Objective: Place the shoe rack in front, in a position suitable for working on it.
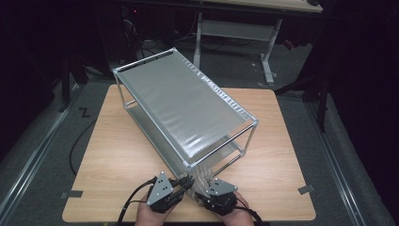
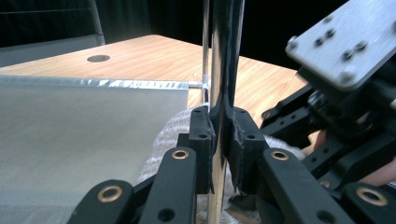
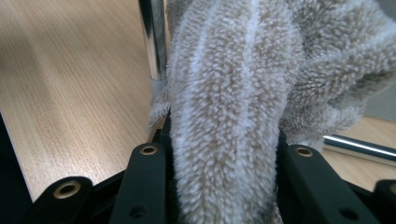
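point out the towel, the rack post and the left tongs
towel [image 3: 224, 116], right gripper view, middle of the bunched fold
rack post [image 2: 223, 56], left gripper view, shiny shaft above the jaws
left tongs [image 2: 223, 140], left gripper view, between the tips

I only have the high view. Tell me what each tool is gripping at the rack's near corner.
Observer: The left tool is shut on the chrome corner post, with a pad on each side.
Operator: Now the right one.
Observer: The right tool is holding a fluffy beige towel, which is bunched between its jaws.
Operator: Tell me where the towel sits relative to that post.
Observer: In the right gripper view the towel lies right beside the post and touches it low down.
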The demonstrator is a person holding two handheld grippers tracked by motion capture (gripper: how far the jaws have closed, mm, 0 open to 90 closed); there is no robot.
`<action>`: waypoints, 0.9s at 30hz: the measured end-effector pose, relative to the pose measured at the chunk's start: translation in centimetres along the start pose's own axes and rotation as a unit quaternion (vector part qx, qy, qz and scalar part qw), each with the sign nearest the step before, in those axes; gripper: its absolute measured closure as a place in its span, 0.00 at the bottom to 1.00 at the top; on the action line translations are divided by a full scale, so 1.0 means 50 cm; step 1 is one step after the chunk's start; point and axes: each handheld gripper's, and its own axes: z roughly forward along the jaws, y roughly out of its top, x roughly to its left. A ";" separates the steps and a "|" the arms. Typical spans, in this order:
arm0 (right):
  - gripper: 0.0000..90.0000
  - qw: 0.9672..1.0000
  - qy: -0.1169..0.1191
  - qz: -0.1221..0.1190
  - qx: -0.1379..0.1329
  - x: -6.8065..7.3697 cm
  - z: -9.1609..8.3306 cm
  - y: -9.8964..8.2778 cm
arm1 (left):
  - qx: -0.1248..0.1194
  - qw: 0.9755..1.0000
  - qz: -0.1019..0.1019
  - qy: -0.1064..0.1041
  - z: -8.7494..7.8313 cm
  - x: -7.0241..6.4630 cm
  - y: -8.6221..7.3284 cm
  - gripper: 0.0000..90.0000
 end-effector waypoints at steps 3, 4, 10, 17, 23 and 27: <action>0.72 1.000 0.004 0.003 0.002 0.000 0.005 0.003 | -0.003 1.000 -0.001 -0.001 -0.007 0.002 -0.003 0.89; 0.72 1.000 0.005 0.001 0.004 0.000 0.006 0.004 | -0.004 1.000 0.000 -0.001 -0.009 0.002 -0.004 0.89; 0.72 1.000 0.000 -0.003 0.005 0.004 0.009 0.004 | -0.007 1.000 -0.003 0.002 -0.012 0.002 -0.007 0.89; 0.73 0.999 -0.030 0.009 0.012 -0.014 0.006 0.000 | -0.005 1.000 0.000 0.005 -0.013 0.001 -0.006 0.89; 0.72 0.997 -0.065 0.036 0.016 -0.060 -0.004 -0.013 | -0.006 1.000 -0.001 0.004 -0.013 0.001 -0.007 0.89; 0.72 0.994 -0.095 0.059 0.018 -0.107 -0.015 -0.027 | -0.007 1.000 0.000 0.000 -0.014 0.003 -0.008 0.89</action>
